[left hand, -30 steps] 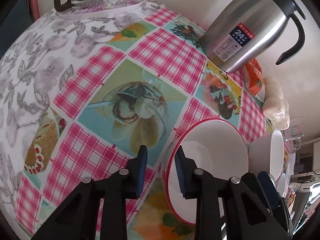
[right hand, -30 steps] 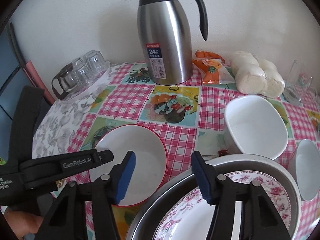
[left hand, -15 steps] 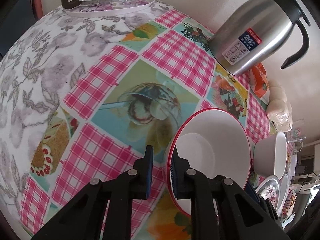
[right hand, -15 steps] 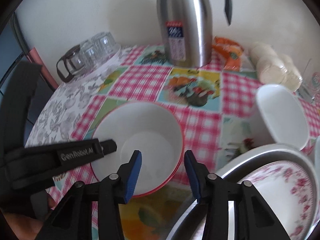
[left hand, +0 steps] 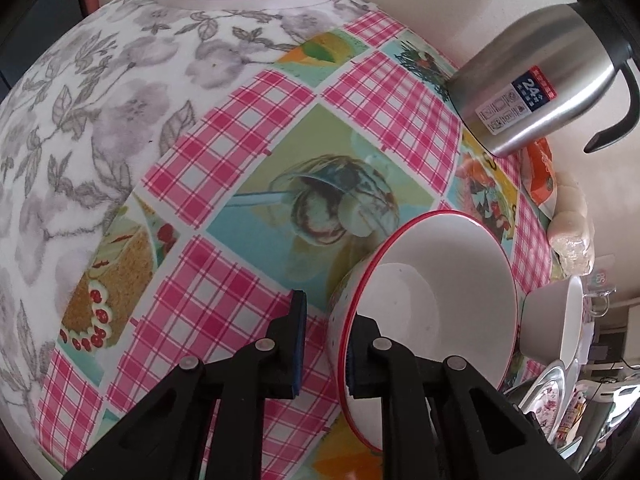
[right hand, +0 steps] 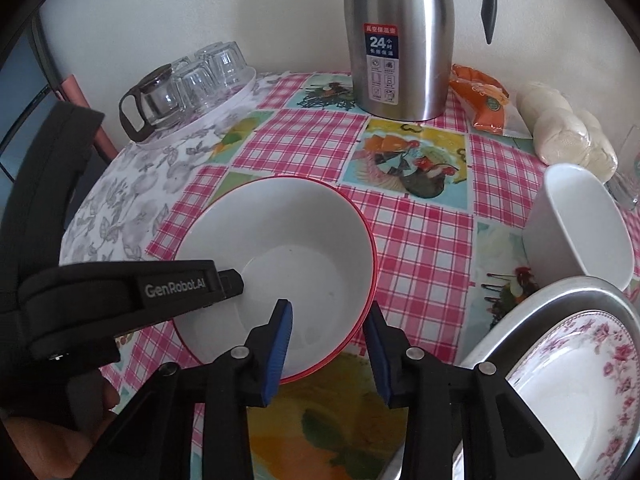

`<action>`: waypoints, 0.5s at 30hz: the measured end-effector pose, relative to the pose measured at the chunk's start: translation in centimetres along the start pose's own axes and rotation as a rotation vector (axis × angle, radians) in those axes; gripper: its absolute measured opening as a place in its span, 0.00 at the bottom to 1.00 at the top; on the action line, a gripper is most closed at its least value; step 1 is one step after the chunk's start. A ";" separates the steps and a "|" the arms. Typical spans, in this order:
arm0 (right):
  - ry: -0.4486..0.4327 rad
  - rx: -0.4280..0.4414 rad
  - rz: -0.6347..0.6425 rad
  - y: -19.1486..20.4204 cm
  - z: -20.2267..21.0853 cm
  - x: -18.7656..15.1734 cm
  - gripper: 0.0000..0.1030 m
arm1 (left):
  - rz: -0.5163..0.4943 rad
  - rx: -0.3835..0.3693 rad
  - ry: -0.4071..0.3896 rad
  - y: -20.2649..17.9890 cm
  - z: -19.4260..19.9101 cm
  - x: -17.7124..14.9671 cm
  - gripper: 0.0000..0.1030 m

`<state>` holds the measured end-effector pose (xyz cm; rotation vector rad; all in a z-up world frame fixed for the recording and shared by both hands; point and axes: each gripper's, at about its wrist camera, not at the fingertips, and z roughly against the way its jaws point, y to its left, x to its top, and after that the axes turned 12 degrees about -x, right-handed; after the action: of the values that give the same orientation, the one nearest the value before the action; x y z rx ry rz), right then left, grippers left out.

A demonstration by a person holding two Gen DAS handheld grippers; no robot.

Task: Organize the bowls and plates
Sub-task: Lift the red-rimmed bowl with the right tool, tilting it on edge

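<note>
A white bowl with a red rim (right hand: 280,248) sits on the checked tablecloth. My left gripper (left hand: 324,348) is shut on its left rim, one pad outside the wall and one inside. In the right wrist view one left finger (right hand: 192,286) reaches over that rim. My right gripper (right hand: 328,344) straddles the bowl's near right rim, one pad inside and one outside. Its jaws are closing, and neither pad presses on the wall. A floral plate (right hand: 568,384) lies in a steel basin (right hand: 520,312) at the lower right. A white square bowl (right hand: 580,224) stands beyond the basin.
A steel thermos jug (right hand: 400,40) stands at the back against the wall. A tray of upturned glasses (right hand: 192,84) is at the back left. An orange packet (right hand: 484,100) and a bag of buns (right hand: 568,132) lie at the back right. A hand (right hand: 40,448) holds the left gripper.
My left gripper's jaws have closed onto the bowl's left rim. My right gripper has moved left from over the basin, come down to the bowl's near rim, and narrowed.
</note>
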<state>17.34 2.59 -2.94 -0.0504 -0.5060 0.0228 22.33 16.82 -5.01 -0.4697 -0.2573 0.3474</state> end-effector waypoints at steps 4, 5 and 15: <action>-0.001 -0.012 0.010 0.4 -0.1 -0.1 0.38 | -0.007 -0.022 0.002 -0.2 0.0 0.0 0.09; -0.001 -0.008 0.007 0.4 -0.1 -0.1 0.38 | -0.008 -0.019 0.002 -0.3 0.0 -0.1 0.09; 0.004 0.003 -0.007 0.1 -0.1 0.1 0.38 | 0.037 -0.054 -0.004 1.1 0.2 -0.3 0.09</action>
<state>17.42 2.70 -2.97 -0.0459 -0.5024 0.0169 21.74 17.70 -5.41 -0.5279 -0.2625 0.3786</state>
